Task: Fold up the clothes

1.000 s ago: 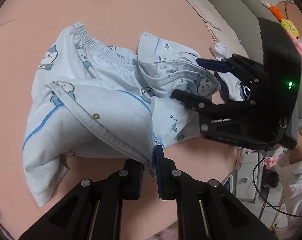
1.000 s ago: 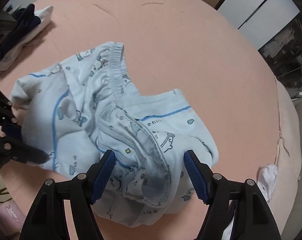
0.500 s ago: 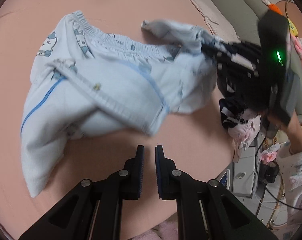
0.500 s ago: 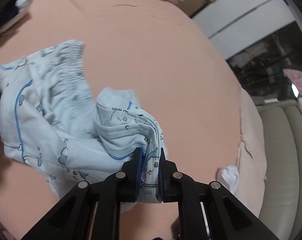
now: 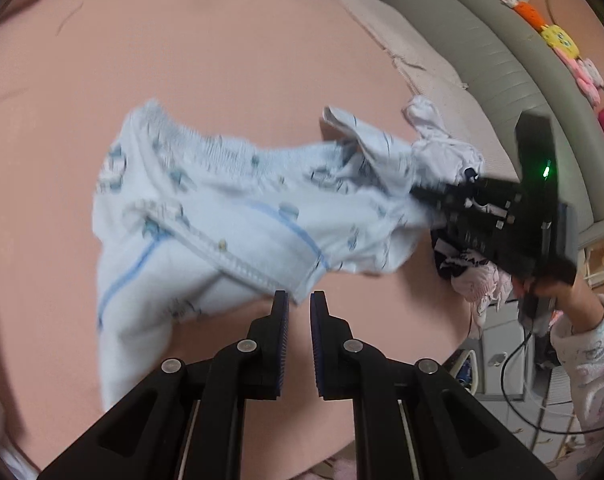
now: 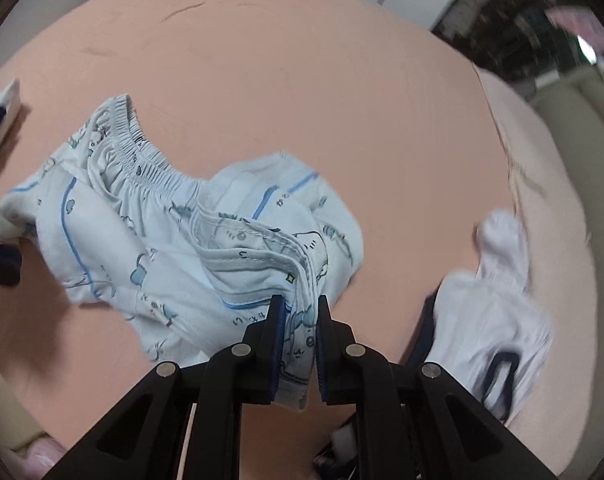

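Right gripper now clamps shorts hem; left gripper let go, nearly closed, empty.

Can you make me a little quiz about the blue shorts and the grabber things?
1. True or false: the right gripper is pinching the blue shorts.
2. Is anything between the jaws of the left gripper?
3. What color is the bed sheet under the shorts: A pink, B green, C yellow?

Key: 1 true. 2 No, they are nearly closed on nothing, just below the shorts' hem. 3 A.
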A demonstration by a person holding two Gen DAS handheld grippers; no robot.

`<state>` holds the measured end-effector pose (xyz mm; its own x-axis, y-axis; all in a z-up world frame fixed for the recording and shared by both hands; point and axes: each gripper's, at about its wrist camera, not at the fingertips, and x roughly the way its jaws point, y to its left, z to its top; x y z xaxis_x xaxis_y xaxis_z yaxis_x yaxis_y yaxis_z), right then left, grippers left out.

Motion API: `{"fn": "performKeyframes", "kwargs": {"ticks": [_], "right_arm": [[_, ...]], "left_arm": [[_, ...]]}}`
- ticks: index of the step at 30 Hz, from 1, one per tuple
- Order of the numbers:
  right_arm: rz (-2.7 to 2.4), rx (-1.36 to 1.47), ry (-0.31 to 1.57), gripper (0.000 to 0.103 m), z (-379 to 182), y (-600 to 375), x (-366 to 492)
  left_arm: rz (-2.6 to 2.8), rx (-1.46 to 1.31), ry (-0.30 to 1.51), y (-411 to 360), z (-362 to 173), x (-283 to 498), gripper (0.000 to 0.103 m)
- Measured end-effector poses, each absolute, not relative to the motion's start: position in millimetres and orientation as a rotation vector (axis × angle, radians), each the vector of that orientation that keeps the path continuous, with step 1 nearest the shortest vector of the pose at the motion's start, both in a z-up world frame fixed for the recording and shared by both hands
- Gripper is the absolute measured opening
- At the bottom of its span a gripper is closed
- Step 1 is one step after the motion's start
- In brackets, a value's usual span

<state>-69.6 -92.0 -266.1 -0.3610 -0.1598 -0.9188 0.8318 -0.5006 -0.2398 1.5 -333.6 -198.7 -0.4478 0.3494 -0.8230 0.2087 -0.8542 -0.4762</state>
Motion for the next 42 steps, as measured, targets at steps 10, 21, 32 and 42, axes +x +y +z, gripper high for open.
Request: {"fn": "performKeyframes", "kwargs": {"ticks": [10,21,32,42], "right_arm": [[-1.908,1.236,0.863,0.011,-256.9,-58.4,-45.7],[-1.884,1.234,0.838,0.011,-264.5,-51.7,-48.5],[-1.889,1.192,0.831,0.011,-249.6,-55.1,-40.1],[-1.868,1.164,0.862,0.012,-245.8,-59.0,-31.9]], "left_arm": [[2.496,-1.631,-0.695,-327.4,-191.7,-46.6,0.013],[2.434,-1.617,-0.155,-278.2,-206.8,-81.7,0.063],[2.426,-1.72,0.154,-246.6,-246.3,-91.4,0.064],[2.471,-1.633,0.351,-231.5,-253.2,-71.0,0.042]]}}
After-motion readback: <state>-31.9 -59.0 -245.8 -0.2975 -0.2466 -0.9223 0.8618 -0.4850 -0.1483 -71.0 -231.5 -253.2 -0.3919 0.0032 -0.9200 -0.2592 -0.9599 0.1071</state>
